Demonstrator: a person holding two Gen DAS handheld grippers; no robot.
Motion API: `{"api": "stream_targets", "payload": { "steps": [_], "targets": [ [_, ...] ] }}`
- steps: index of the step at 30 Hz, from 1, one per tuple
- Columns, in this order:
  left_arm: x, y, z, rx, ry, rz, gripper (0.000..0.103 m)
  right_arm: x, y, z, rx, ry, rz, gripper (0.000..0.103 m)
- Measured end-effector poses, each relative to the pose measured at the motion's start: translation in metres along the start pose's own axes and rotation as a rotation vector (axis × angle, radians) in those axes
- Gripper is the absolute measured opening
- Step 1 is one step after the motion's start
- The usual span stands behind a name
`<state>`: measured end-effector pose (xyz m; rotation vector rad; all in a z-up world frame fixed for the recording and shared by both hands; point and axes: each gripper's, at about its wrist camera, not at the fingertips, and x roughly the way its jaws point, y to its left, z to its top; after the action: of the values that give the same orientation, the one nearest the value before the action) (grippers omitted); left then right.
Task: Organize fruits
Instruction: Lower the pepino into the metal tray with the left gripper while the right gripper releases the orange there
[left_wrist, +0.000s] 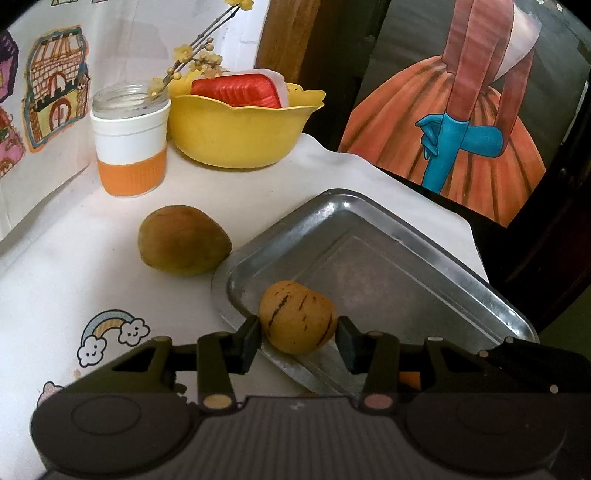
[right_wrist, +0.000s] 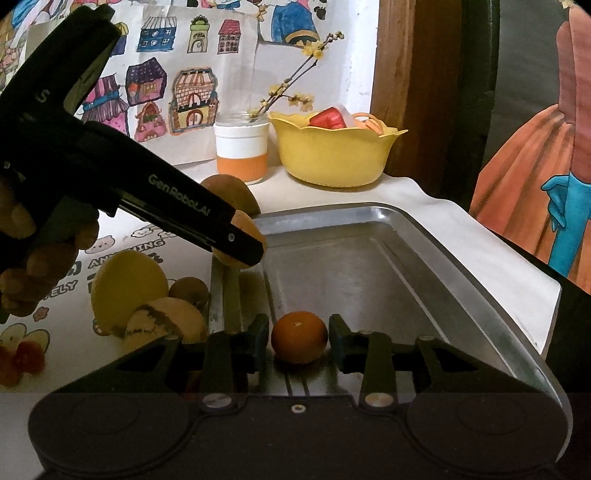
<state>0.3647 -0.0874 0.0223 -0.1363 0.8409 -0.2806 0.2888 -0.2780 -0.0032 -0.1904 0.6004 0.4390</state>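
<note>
My left gripper (left_wrist: 298, 338) is shut on a yellow pepino melon with dark stripes (left_wrist: 297, 317), held over the near corner of the metal tray (left_wrist: 406, 230). A brown-green fruit (left_wrist: 183, 240) lies on the cloth just left of the tray. In the right wrist view an orange (right_wrist: 299, 338) rests on the tray (right_wrist: 461, 258) floor between the fingers of my right gripper (right_wrist: 298, 341), with narrow gaps on both sides. The left gripper (right_wrist: 247, 245) hangs over the tray's far left corner there, a hand (right_wrist: 37, 258) holding it.
On the cloth left of the tray lie a yellow round fruit (right_wrist: 129, 284), a small brown fruit (right_wrist: 190, 291) and a striped fruit (right_wrist: 166, 321). A yellow bowl (left_wrist: 236, 136) and an orange-and-white jar (left_wrist: 129, 147) stand at the back. The table edge runs along the tray's right side.
</note>
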Motion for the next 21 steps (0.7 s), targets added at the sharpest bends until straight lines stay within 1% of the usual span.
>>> {"api": "stream_targets", "payload": {
  "steps": [1,3,6,10,11,12,13,14,15,16,17,21],
  "targets": [
    [-0.001,0.0,0.0,-0.001,-0.003,-0.002,0.049,-0.001,0.0,-0.001,0.003,-0.004,-0.003,0.05],
    [-0.004,-0.001,-0.001,-0.005,-0.015,-0.004,0.053,-0.005,-0.001,-0.001,0.015,-0.019,-0.015,0.066],
    [-0.012,-0.002,-0.001,-0.016,-0.042,-0.012,0.062,-0.012,0.0,-0.001,0.024,-0.045,-0.043,0.077],
    [-0.025,-0.003,-0.002,-0.027,-0.087,-0.016,0.078,-0.025,0.0,0.001,0.038,-0.082,-0.068,0.089],
    [-0.029,-0.003,-0.002,-0.029,-0.103,-0.014,0.083,-0.029,0.0,0.002,0.043,-0.095,-0.073,0.094],
    [-0.034,-0.004,-0.003,-0.03,-0.117,-0.012,0.084,-0.034,0.0,0.002,0.048,-0.109,-0.078,0.099],
    [-0.039,-0.004,-0.003,-0.03,-0.131,-0.012,0.087,-0.038,0.0,0.003,0.051,-0.122,-0.083,0.1],
    [-0.045,-0.004,-0.004,-0.03,-0.146,-0.013,0.089,-0.048,0.001,0.005,0.057,-0.155,-0.097,0.102],
    [-0.049,-0.005,-0.005,-0.031,-0.157,-0.013,0.091,-0.048,0.001,0.005,0.057,-0.155,-0.097,0.102],
    [-0.055,-0.005,-0.006,-0.034,-0.171,-0.012,0.097,-0.053,0.002,0.006,0.059,-0.17,-0.104,0.102],
    [-0.061,-0.005,-0.008,-0.039,-0.191,-0.009,0.099,-0.058,0.003,0.006,0.062,-0.185,-0.111,0.102],
    [-0.085,-0.005,-0.014,-0.045,-0.26,0.002,0.102,-0.082,0.009,0.009,0.072,-0.244,-0.132,0.102]
  ]
}}
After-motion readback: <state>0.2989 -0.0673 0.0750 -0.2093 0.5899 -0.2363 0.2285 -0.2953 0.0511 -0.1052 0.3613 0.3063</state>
